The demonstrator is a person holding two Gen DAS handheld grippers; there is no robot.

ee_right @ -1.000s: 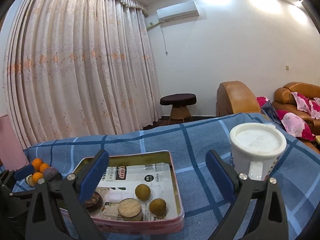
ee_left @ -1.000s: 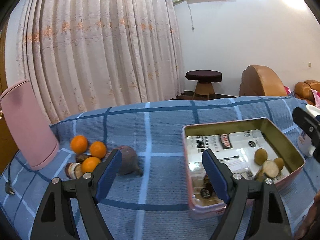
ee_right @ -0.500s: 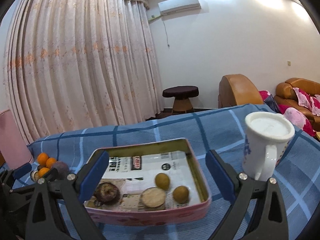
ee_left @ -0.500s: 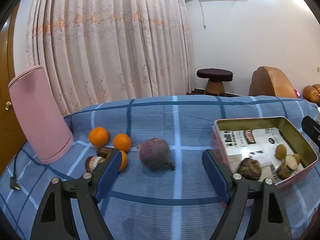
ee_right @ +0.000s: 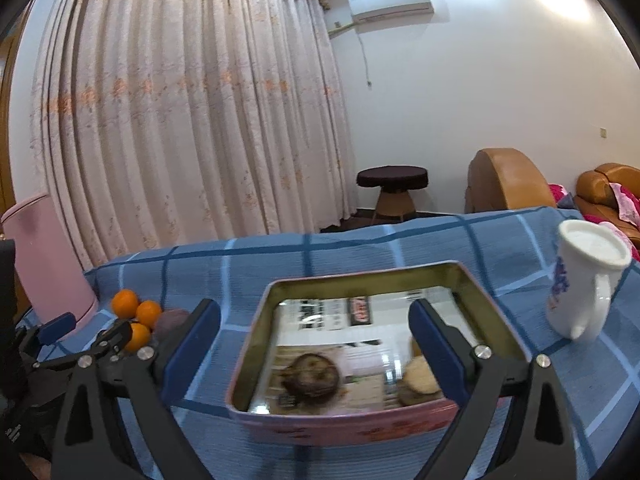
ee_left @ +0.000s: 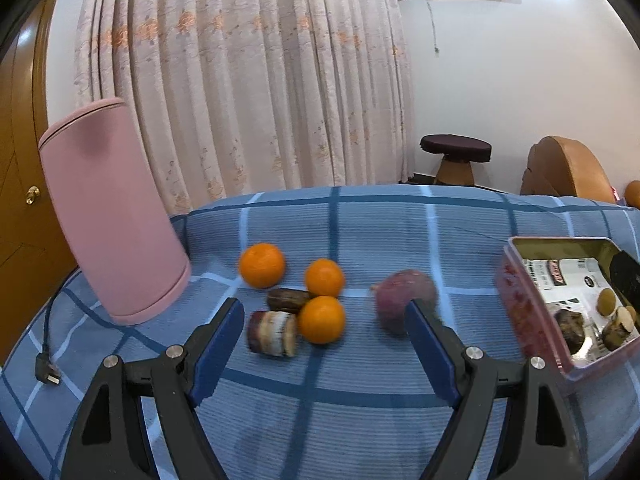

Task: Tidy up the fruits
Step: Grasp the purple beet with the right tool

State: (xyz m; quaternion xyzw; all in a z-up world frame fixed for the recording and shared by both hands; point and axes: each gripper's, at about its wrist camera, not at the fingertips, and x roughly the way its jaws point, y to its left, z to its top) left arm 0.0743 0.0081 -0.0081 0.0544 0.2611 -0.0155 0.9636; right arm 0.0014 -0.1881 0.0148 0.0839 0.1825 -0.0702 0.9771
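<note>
In the left wrist view three oranges lie in a cluster with a dark brown fruit and a cut brown piece. A purple round fruit lies to their right. My left gripper is open and empty, just in front of the cluster. The pink tin tray at the right holds several small fruits. In the right wrist view my right gripper is open and empty over the tray, which holds a dark round fruit and a cut piece.
A tall pink cylinder stands left of the oranges, with a black cable plug near the table's left edge. A white mug stands right of the tray. The blue checked cloth covers the table; curtains hang behind.
My left gripper has swung left and closer, from the tray toward the orange cluster. My right gripper has moved closer over the tray. Both stayed open.
</note>
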